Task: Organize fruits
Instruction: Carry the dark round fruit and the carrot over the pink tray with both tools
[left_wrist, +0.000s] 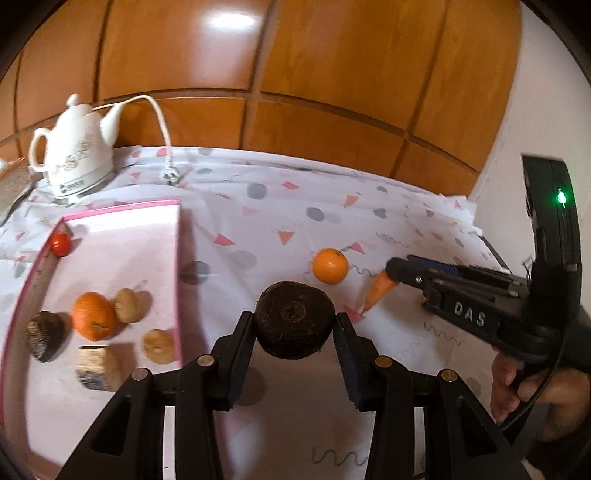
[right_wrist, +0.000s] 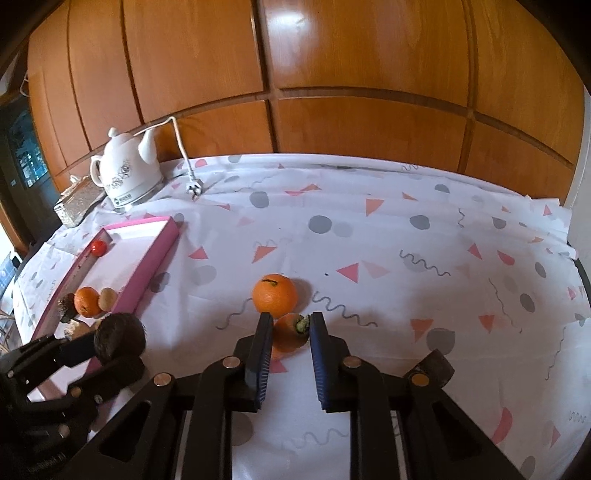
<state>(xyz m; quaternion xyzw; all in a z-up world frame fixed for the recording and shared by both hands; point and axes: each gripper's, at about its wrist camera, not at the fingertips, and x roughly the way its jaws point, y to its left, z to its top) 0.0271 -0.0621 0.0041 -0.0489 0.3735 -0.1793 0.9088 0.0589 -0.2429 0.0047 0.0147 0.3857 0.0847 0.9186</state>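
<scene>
My left gripper (left_wrist: 294, 322) is shut on a dark round root vegetable (left_wrist: 293, 319), held above the tablecloth just right of the pink tray (left_wrist: 177, 258); it also shows in the right wrist view (right_wrist: 119, 338). My right gripper (right_wrist: 290, 328) has its fingers around the thick end of a carrot (right_wrist: 288, 334) lying on the cloth; the carrot shows in the left view (left_wrist: 378, 291). A loose orange (right_wrist: 274, 296) sits just beyond the carrot (left_wrist: 330, 266). The tray holds an orange (left_wrist: 93, 315), a small red tomato (left_wrist: 61, 243) and several brown items.
A white kettle (left_wrist: 72, 155) with its cord and plug (left_wrist: 170, 175) stands at the back left of the table. A glittery box (right_wrist: 75, 205) sits left of the kettle. Wooden panels (right_wrist: 332, 74) back the table. The patterned cloth (right_wrist: 443, 277) stretches to the right.
</scene>
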